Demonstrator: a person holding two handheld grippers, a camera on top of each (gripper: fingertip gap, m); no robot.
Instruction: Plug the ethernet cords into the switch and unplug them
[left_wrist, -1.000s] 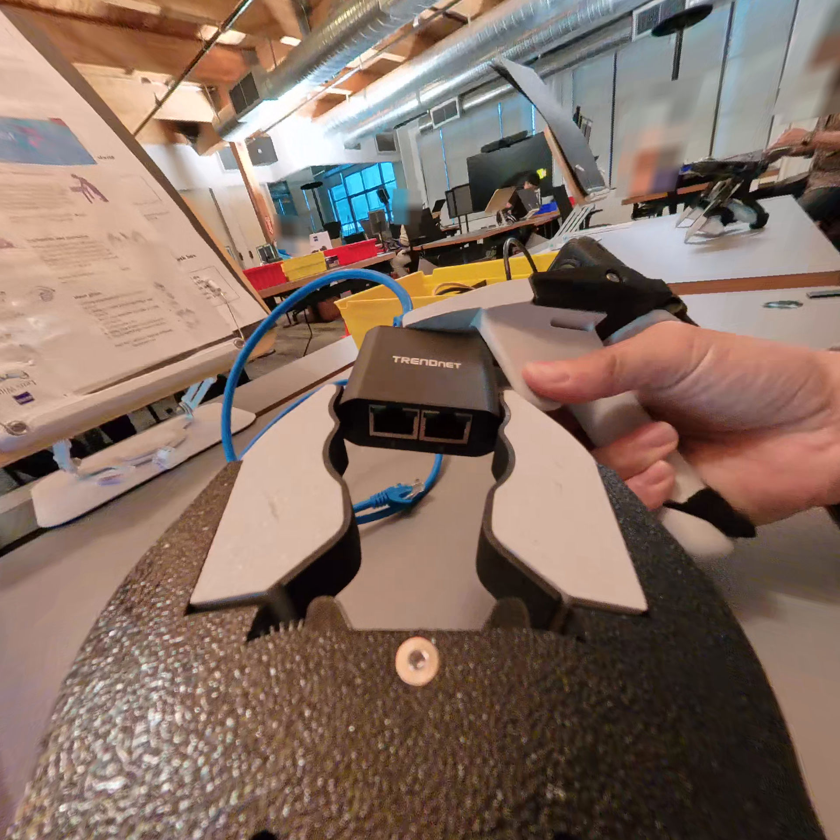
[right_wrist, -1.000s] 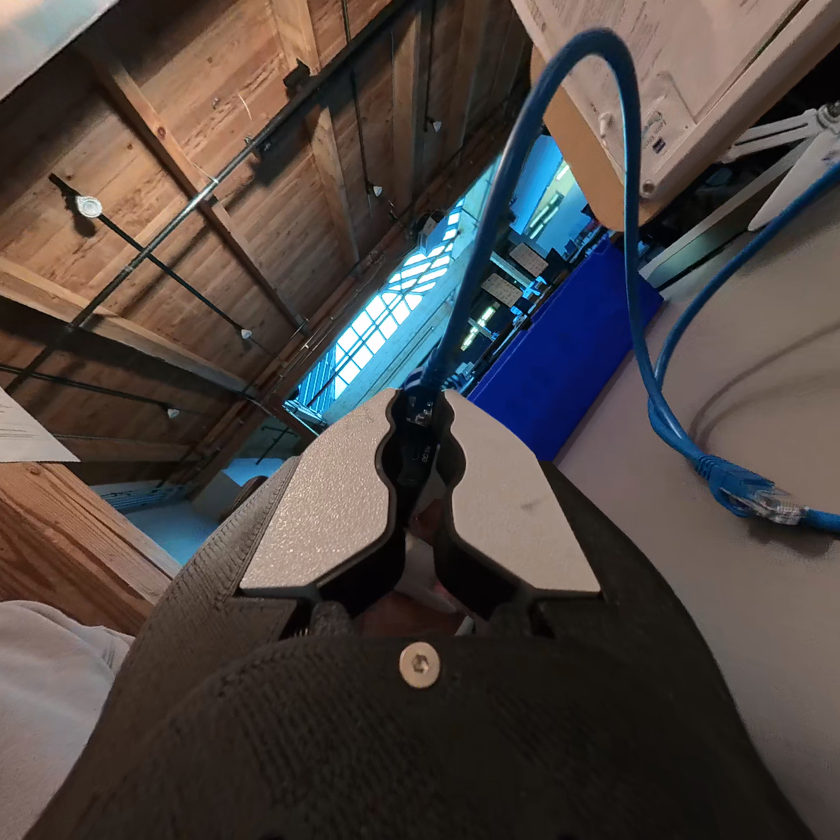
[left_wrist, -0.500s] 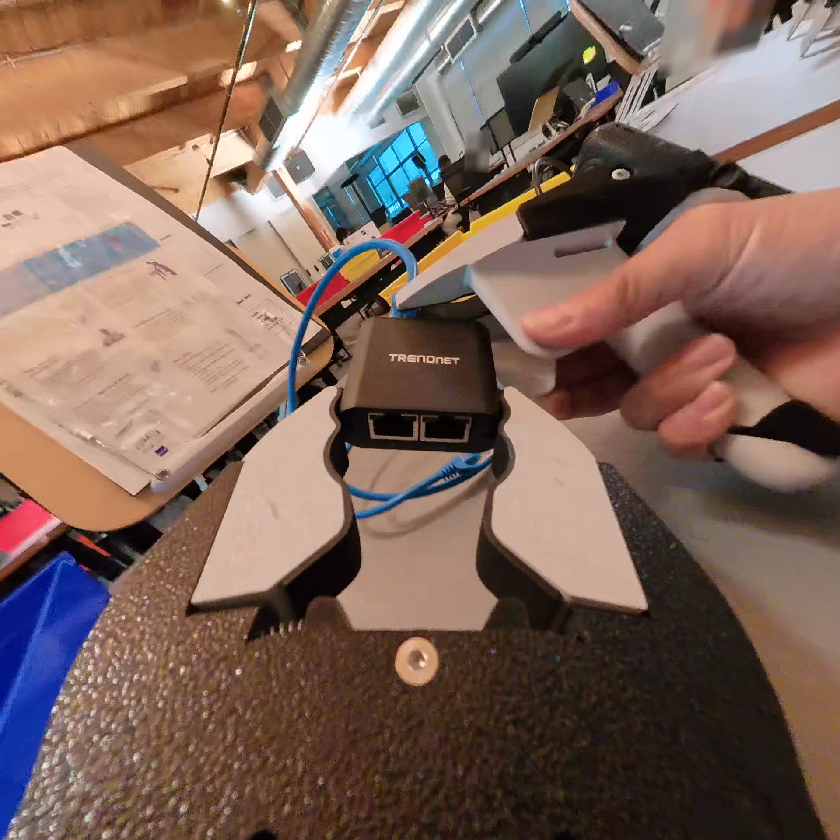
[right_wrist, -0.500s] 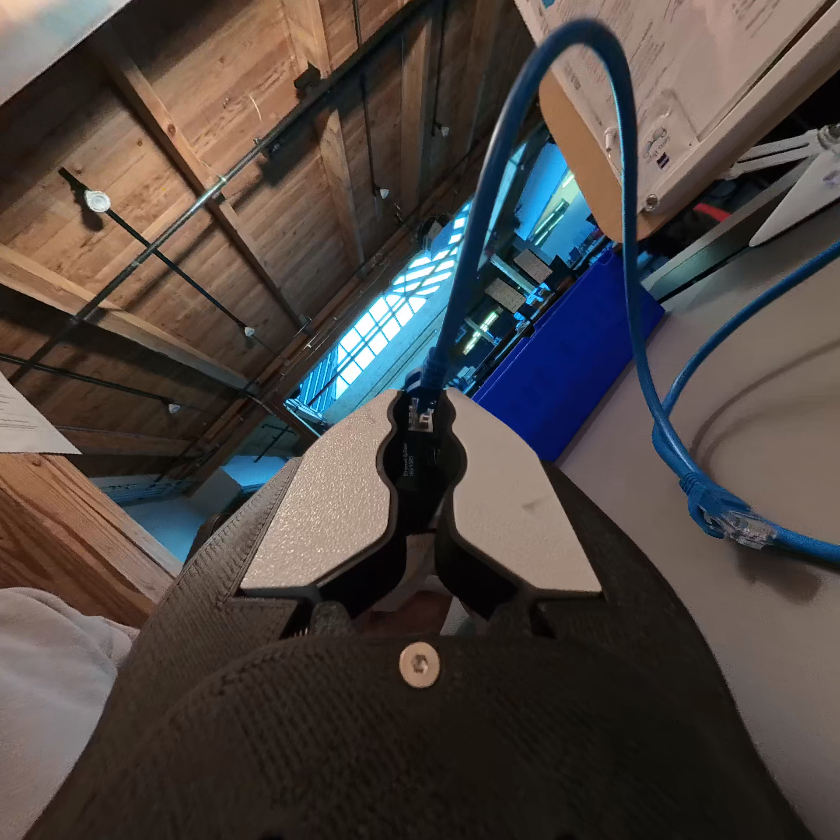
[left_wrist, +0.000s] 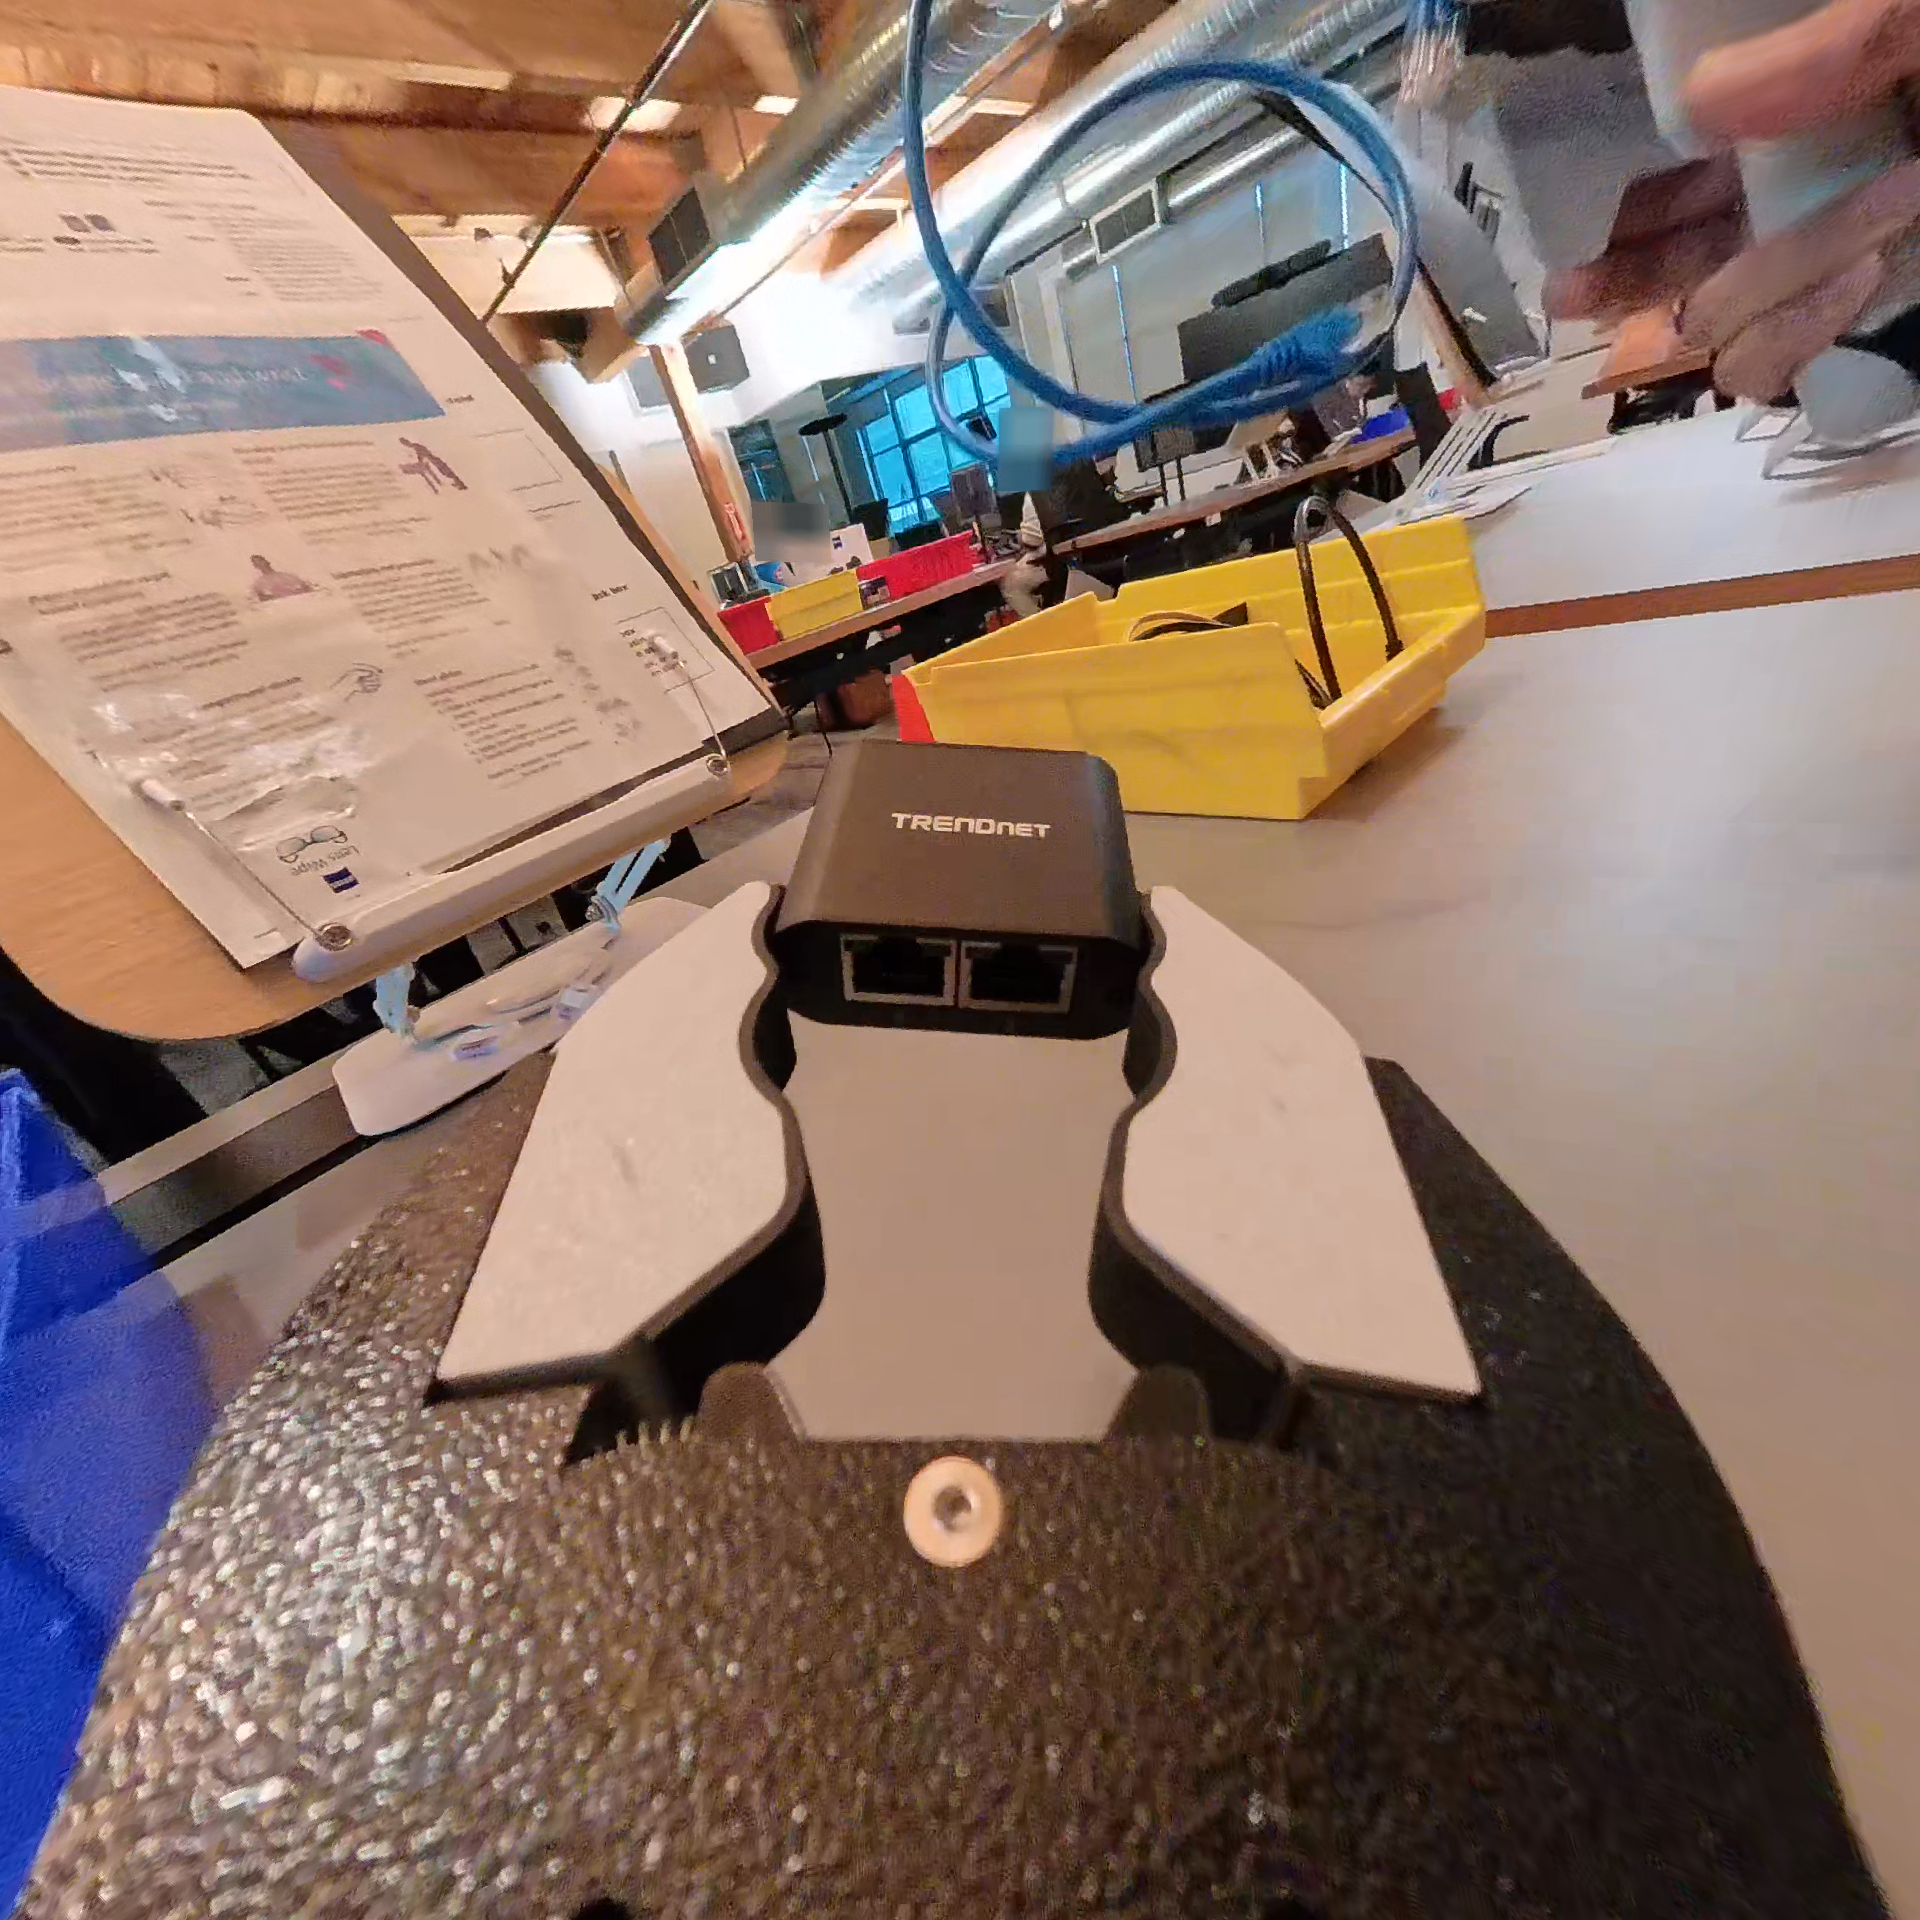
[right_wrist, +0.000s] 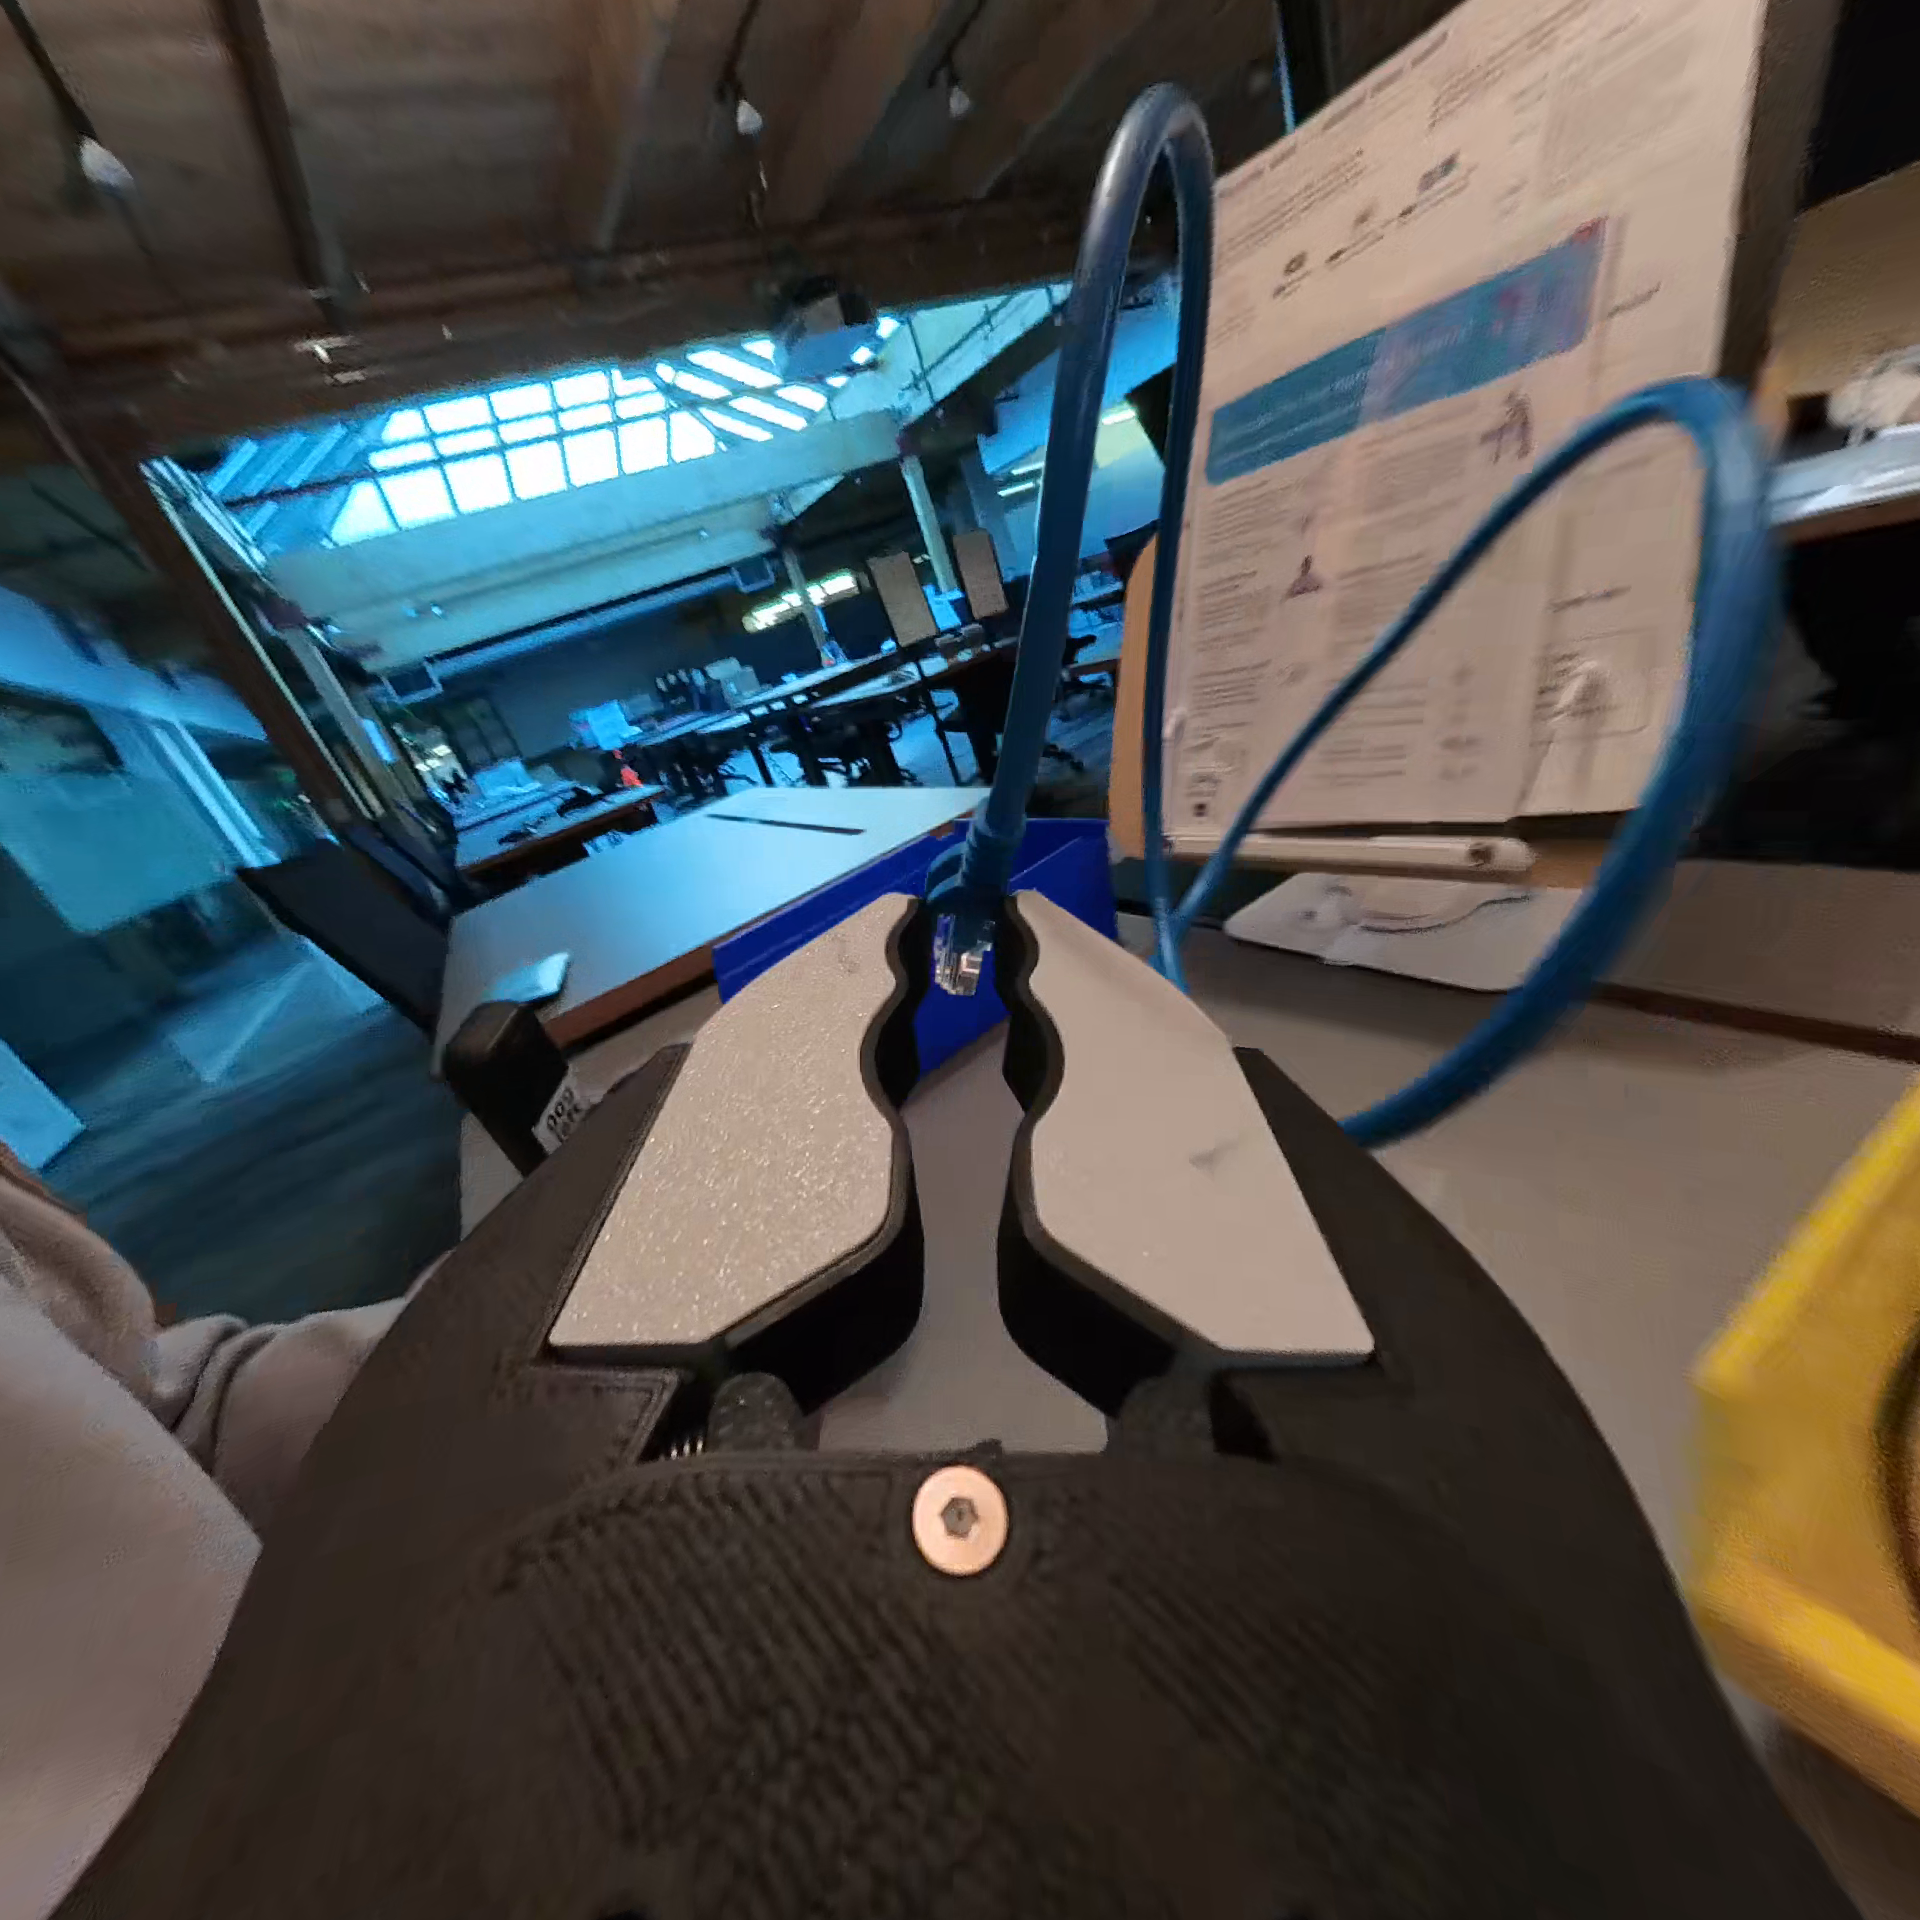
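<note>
In the left wrist view my left gripper (left_wrist: 961, 935) is shut on the sides of the black switch (left_wrist: 961, 831), just above the grey table. Its two front ports face the camera and are empty. The blue ethernet cord (left_wrist: 1143, 156) hangs in the air at the upper right, with a free plug (left_wrist: 1299, 353) dangling. The hand with the right gripper (left_wrist: 1766, 208) is blurred at the top right. In the right wrist view my right gripper (right_wrist: 963, 925) is shut on the cord's other plug (right_wrist: 961, 951). That plug is clear of the switch, and the cord (right_wrist: 1662, 727) loops up and round to the right.
A yellow bin (left_wrist: 1195, 686) with black cables stands on the table behind the switch and shows at the right edge of the right wrist view (right_wrist: 1818, 1558). A tilted document stand (left_wrist: 312, 520) is on the left. A blue bin (right_wrist: 1049, 862) sits by the table edge.
The right gripper has pulled its plug out of the switch and swung up and to the right with the cord. The cord's free end has lifted off the table. The left gripper still holds the switch.
</note>
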